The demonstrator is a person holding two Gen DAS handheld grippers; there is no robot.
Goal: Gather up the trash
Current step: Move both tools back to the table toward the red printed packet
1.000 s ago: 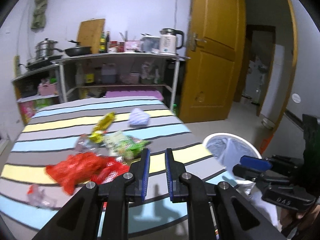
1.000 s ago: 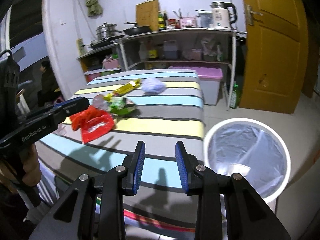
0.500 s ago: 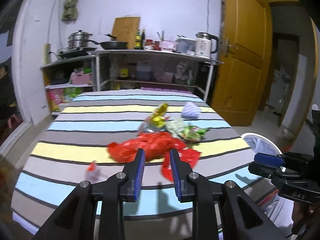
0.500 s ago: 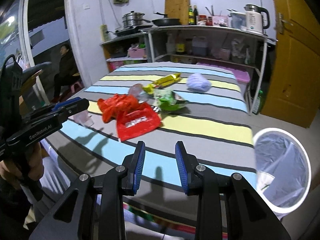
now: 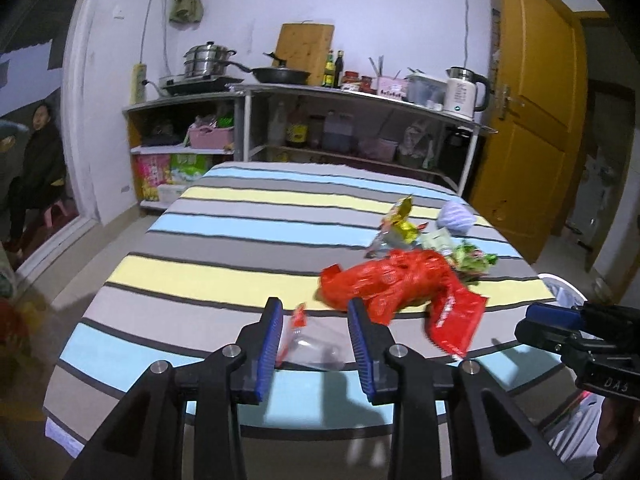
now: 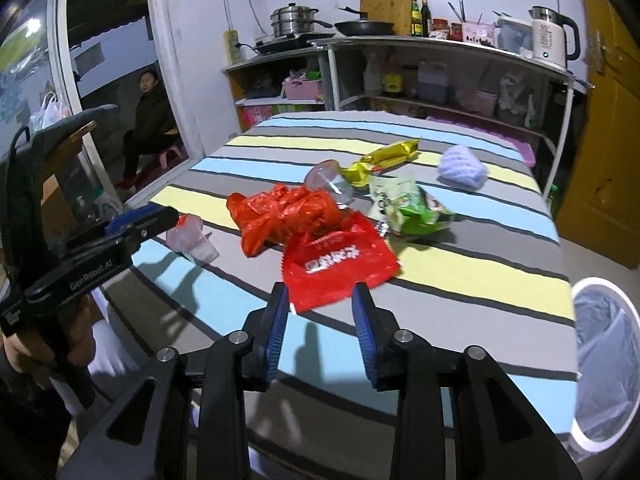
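Trash lies on the striped table (image 5: pixel 240 240): a crumpled red plastic bag (image 5: pixel 384 280), a flat red packet (image 6: pixel 336 264), a clear plastic cup (image 5: pixel 312 346), a green snack bag (image 6: pixel 416 210), a yellow wrapper (image 6: pixel 390 154), a second clear cup (image 6: pixel 330 182) and a pale purple wad (image 6: pixel 462 168). My left gripper (image 5: pixel 316 338) is open and empty, its jaws either side of the clear cup in view, above it. My right gripper (image 6: pixel 320 322) is open and empty, just short of the red packet. The right gripper also shows in the left wrist view (image 5: pixel 548 322).
A white bin with a clear liner (image 6: pixel 604 364) stands on the floor right of the table. Shelves with pots, bottles and a kettle (image 5: pixel 464 90) run along the back wall. A yellow door (image 5: pixel 532 120) is at right. A person (image 6: pixel 150 120) sits at left.
Both grippers have swung left from the bin side toward the trash pile. The left gripper's jaws have opened wider and now frame the clear cup.
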